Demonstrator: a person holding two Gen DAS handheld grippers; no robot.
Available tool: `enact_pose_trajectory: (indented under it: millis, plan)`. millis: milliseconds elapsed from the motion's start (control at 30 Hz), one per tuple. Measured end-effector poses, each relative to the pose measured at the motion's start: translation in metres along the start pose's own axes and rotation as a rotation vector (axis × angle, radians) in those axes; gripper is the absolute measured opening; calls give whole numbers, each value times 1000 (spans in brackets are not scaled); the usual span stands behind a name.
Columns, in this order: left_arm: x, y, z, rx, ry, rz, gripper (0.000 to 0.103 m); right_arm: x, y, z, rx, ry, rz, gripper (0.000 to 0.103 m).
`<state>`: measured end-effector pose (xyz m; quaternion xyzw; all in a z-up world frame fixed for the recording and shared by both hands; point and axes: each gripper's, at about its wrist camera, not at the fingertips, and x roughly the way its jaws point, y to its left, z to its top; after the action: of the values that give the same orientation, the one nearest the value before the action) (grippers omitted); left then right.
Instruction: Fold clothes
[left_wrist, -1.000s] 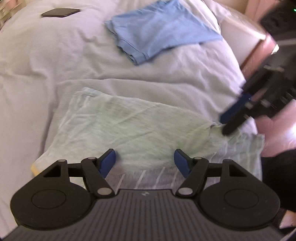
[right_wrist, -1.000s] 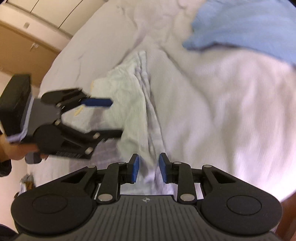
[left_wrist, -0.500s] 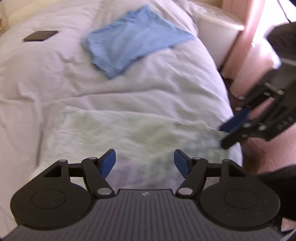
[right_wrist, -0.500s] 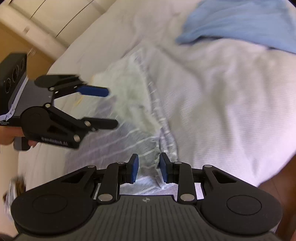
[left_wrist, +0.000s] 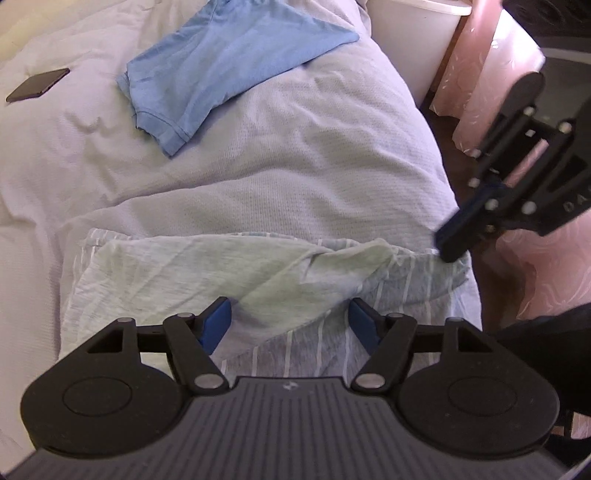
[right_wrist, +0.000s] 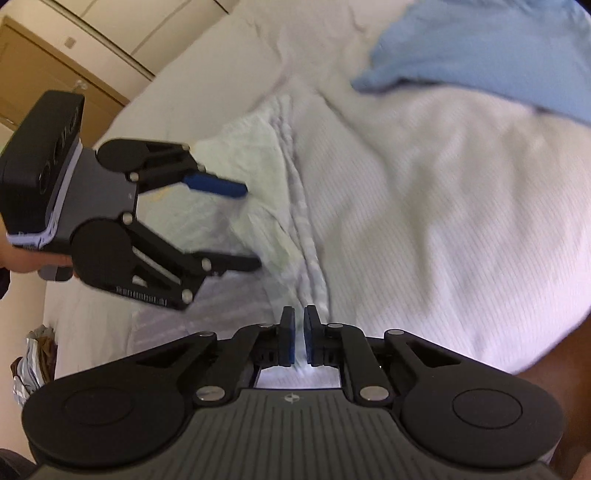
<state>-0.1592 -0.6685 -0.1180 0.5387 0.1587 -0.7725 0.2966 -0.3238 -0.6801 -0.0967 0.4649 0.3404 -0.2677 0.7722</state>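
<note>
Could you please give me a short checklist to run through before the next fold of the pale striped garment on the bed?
1. Right gripper shut on the garment's edge: ok; cloth shows between its nearly closed fingers.
2. Left gripper ready to grasp: ok; open, nothing between its fingers.
3. Garment flat: not ok; one corner is flipped over and bunched near the right gripper.
4. Blue shirt clear of the fold: ok; it lies apart, farther up the bed.
5. Phone clear: ok; far off on the bed.
</note>
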Motion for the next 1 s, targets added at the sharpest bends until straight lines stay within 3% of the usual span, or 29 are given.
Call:
enact_pose_trajectory:
  millis: [267, 333, 467, 533, 700, 800, 833, 900, 1000]
  plan:
    - [1, -9, -8, 80, 37, -45, 66, 37, 2, 15, -64, 46, 11, 14]
    - [7, -15, -9, 124, 45, -51, 68, 35, -3, 14, -47, 51, -9, 8]
    - [13, -19, -5, 149, 46, -58, 71, 19, -8, 9, -6, 34, -45, 9]
    - [6, -18, -4, 152, 36, -56, 67, 6, -4, 5, -1, 15, -74, 16]
    - [-34, -13, -26, 199, 28, -40, 67, -19, 23, -4, -97, -25, -157, 19]
    - [-50, -7, -52, 228, 72, 3, 68, -20, 47, -9, -185, -36, -173, 38]
    - [-54, -4, -60, 230, 90, 14, 68, -18, 55, -11, -211, -41, -175, 51]
    - [-60, 2, -77, 227, 113, 33, 69, -13, 68, -12, -234, -45, -181, 57]
    - [-66, 10, -95, 212, 122, 44, 73, -6, 86, -11, -229, -60, -193, 79]
